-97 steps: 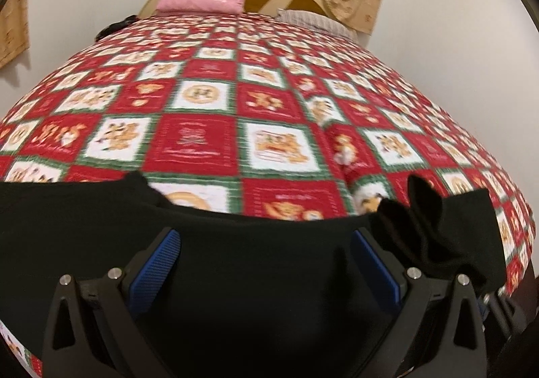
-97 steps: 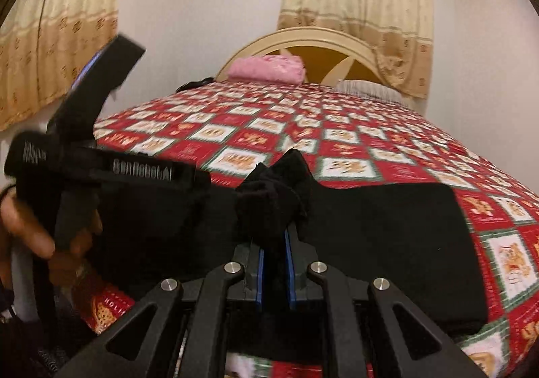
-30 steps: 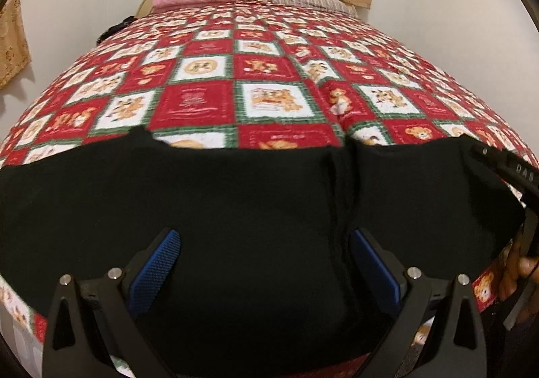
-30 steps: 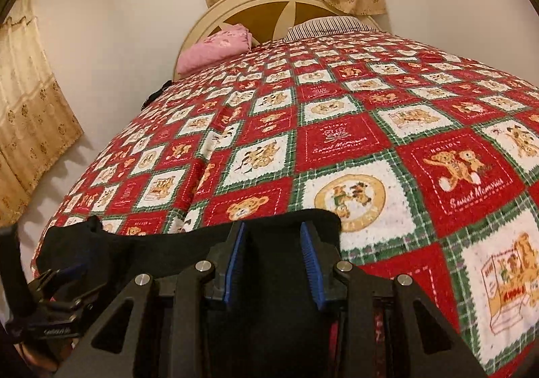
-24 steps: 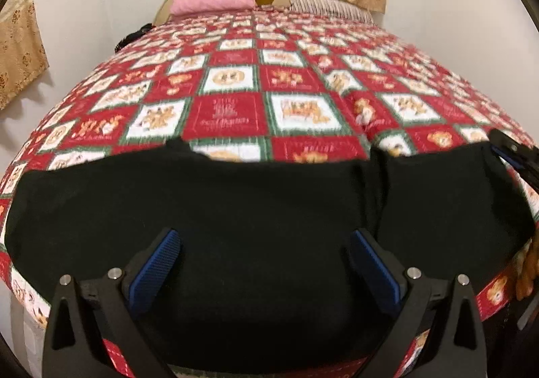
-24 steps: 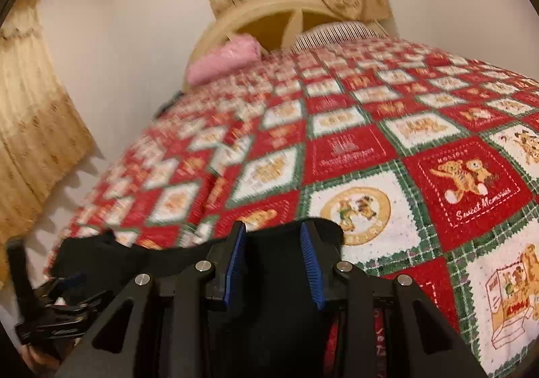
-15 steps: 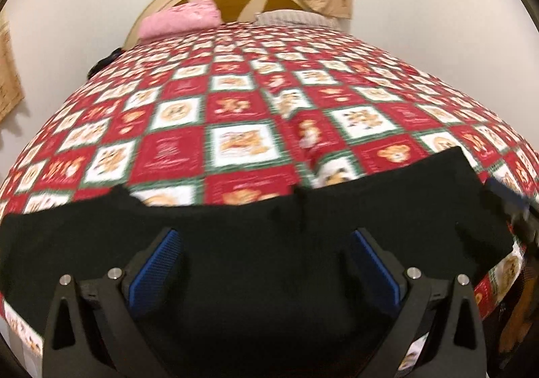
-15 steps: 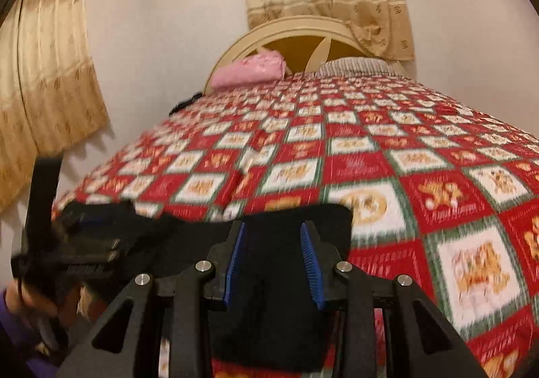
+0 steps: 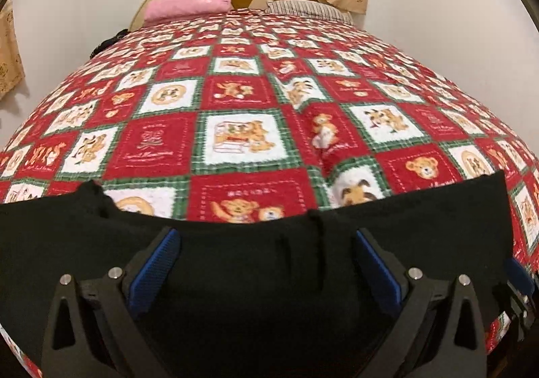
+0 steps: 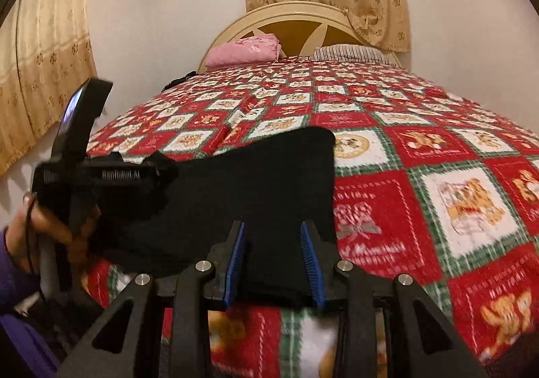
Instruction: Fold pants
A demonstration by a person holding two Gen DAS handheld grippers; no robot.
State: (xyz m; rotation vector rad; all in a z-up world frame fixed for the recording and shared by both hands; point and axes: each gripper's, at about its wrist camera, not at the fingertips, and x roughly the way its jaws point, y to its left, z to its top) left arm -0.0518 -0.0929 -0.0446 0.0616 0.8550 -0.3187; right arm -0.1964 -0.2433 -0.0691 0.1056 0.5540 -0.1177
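Left wrist: pants [image 9: 252, 277] farther right than earlier.

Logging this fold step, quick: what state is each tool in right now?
Left tool: open wide over the black pants, gripping nothing.
Right tool: part open, with the pants' edge between its fingers; whether they pinch it cannot be told.

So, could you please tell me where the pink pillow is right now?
The pink pillow lies at the bed's far end, against the headboard, left of the striped pillow.
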